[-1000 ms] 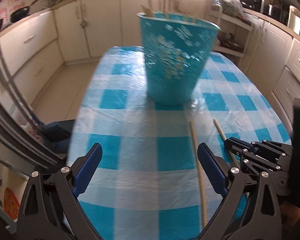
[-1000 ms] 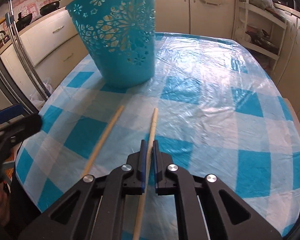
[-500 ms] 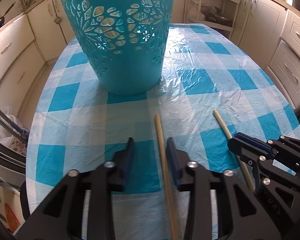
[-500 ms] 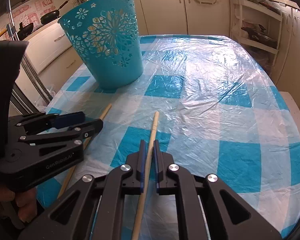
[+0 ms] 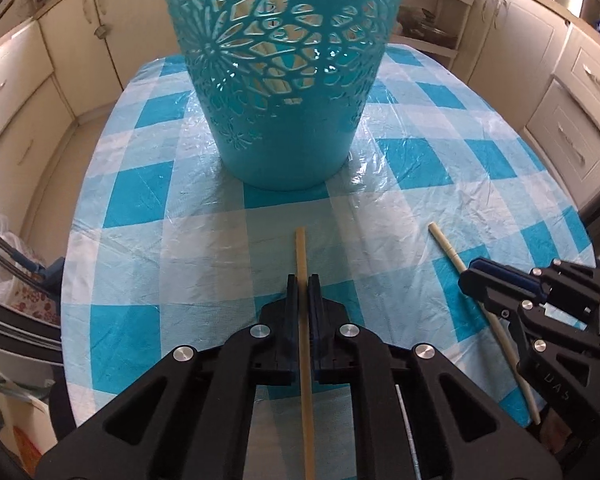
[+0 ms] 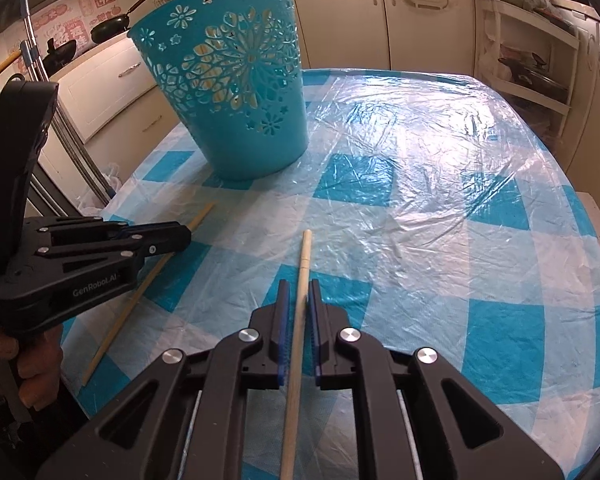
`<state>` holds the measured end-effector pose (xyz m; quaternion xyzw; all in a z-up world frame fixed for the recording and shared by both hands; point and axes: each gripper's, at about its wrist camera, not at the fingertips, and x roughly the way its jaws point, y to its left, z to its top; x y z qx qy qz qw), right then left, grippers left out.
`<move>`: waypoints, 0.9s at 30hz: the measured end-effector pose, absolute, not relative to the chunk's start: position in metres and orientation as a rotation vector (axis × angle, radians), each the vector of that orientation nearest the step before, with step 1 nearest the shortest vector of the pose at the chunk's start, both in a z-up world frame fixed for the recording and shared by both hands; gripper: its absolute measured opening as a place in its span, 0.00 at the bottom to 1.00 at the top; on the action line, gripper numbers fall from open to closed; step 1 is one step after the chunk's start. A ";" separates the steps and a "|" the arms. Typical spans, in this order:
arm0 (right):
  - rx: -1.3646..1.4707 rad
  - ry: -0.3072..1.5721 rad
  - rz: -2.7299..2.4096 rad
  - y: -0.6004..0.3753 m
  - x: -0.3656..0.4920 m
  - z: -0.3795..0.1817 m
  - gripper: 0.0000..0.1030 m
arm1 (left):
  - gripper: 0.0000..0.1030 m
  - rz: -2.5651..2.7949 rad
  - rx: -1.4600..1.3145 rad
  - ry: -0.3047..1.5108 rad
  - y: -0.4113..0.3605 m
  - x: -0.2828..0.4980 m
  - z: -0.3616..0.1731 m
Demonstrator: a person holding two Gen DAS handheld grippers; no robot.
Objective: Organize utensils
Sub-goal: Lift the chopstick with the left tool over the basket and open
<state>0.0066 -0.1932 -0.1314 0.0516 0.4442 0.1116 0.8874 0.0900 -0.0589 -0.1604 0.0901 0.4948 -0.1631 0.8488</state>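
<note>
The left gripper [image 5: 303, 280] is wide open a second ago, out to the left of the flat stick [image 5: 302, 264]. Now it sits right over that stick, closer to the blue basket [image 5: 284, 80], which looks much bigger in the left wrist view. Its jaws have just been closing, and now they squeeze the stick between them. In the right wrist view, the left gripper [image 6: 182, 236] now shows beside the basket [image 6: 236, 80], over the same stick [image 6: 198, 220].
</note>
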 end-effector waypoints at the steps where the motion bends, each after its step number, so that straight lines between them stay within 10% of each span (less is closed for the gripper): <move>1: 0.102 0.925 0.234 -0.193 0.007 -0.131 0.10 | 0.08 -0.338 0.204 1.040 -0.061 0.090 -0.160; 16: 0.084 0.931 0.204 -0.198 0.015 -0.132 0.13 | 0.26 -0.312 0.229 0.993 -0.059 0.094 -0.162; 21: 0.070 0.939 0.203 -0.200 0.019 -0.132 0.06 | 0.05 -0.365 0.230 0.983 -0.063 0.091 -0.163; 27: 0.050 0.948 0.228 -0.201 0.022 -0.131 0.07 | 0.05 -0.370 0.251 0.975 -0.068 0.091 -0.163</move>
